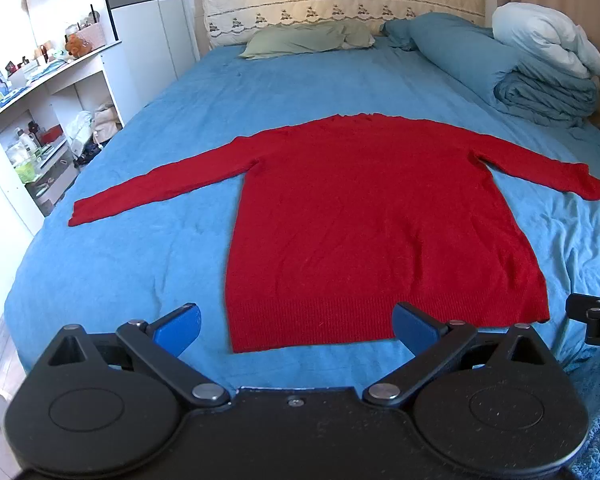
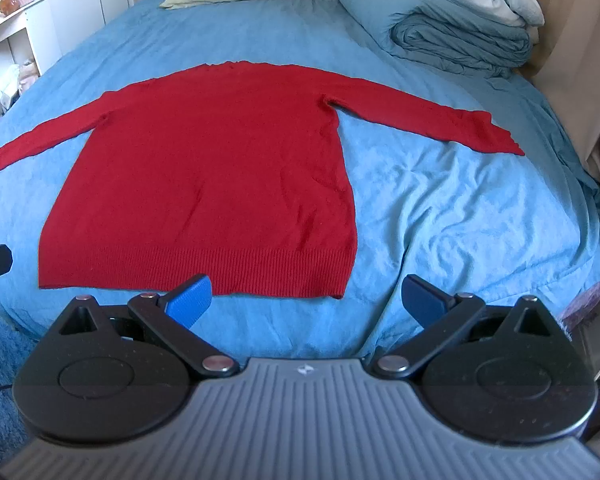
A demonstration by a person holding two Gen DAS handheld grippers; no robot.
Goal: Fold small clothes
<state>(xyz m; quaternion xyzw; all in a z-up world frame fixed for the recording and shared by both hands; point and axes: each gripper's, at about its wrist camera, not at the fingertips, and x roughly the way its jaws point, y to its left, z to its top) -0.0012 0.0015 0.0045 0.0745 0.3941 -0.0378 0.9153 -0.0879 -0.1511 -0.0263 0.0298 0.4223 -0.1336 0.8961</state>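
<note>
Though laid flat on the bed (image 1: 140, 248) with both sleeves spread wide, the red sweater (image 1: 372, 232) showed no fold at all, so judged barely begun. Hovered just short of the sweater's hem: left claw (image 1: 296, 326) near its left corner, right claw (image 2: 306, 300) near its right corner, both spread wide and gripping nothing. Left to do: sleeves in, body doubled.

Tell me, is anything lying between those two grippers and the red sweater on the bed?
Nothing visible. The red sweater lies flat on the blue sheet, hem nearest both grippers. The left gripper and right gripper are open just short of the hem. The pillow and folded duvet sit far behind.
</note>
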